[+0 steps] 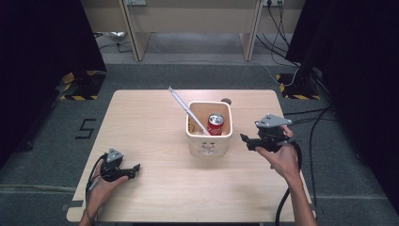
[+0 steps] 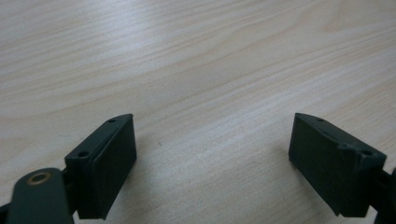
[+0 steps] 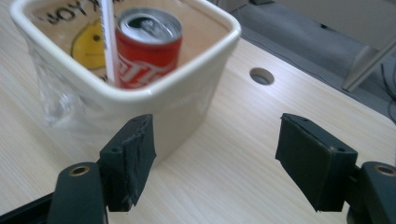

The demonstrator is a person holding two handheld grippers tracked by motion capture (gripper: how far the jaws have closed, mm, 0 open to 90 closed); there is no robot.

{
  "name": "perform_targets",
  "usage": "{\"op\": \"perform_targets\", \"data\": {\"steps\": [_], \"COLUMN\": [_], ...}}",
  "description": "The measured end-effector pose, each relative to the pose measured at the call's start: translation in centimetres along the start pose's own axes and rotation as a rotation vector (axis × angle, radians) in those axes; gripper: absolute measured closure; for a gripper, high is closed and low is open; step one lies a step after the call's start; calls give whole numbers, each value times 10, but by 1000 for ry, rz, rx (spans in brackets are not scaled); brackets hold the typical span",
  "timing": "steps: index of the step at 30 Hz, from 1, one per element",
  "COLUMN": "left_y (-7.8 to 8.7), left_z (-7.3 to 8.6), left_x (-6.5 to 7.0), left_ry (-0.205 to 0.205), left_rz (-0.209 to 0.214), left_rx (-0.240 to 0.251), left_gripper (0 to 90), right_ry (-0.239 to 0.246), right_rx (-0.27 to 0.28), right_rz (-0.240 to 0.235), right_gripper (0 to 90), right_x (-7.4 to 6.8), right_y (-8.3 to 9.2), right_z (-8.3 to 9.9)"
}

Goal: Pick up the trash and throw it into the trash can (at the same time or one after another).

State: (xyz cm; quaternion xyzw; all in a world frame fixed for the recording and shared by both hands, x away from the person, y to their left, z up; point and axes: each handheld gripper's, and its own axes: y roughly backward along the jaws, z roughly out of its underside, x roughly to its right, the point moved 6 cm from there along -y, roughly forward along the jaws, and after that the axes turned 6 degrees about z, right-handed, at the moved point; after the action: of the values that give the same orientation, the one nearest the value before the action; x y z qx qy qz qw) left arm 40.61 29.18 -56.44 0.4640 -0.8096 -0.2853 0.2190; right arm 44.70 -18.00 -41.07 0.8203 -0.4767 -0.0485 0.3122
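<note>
Two things are standing in the cream tub (image 1: 210, 140): a red soda can (image 1: 216, 124), upright, and a long white stick (image 1: 187, 109) that is leaning up and away to the far left. I am holding the right gripper (image 1: 246, 140) just beside the tub's right wall, jaws spread wide with nothing between them, so the can is lying ahead of them and over the rim. My left gripper (image 1: 135, 169) is resting well apart on the worktop (image 1: 150, 117), jaws wide too. White script on the can is too partial to read; the tub's floor is showing a yellow smiley and letters like "YOU"
</note>
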Motion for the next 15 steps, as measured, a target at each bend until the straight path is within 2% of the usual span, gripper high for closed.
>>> {"op": "perform_targets", "data": {"steps": [5, 9, 12, 15], "left_y": [0, 0, 0, 0], "left_z": [0, 0, 0, 0], "left_x": [0, 0, 0, 0], "left_ry": [0, 0, 0, 0], "left_rz": [0, 0, 0, 0], "left_rx": [0, 1, 0, 0], "left_gripper": [145, 145, 145, 145], "right_ry": [-4, -36, -48, -40], "right_rx": [-17, -37, -52, -80], "right_rz": [39, 46, 49, 71], "right_gripper": [267, 265, 264, 244], "right_x": [6, 10, 11, 9], "right_y": [8, 8, 8, 8], "right_z": [22, 41, 53, 67]}}
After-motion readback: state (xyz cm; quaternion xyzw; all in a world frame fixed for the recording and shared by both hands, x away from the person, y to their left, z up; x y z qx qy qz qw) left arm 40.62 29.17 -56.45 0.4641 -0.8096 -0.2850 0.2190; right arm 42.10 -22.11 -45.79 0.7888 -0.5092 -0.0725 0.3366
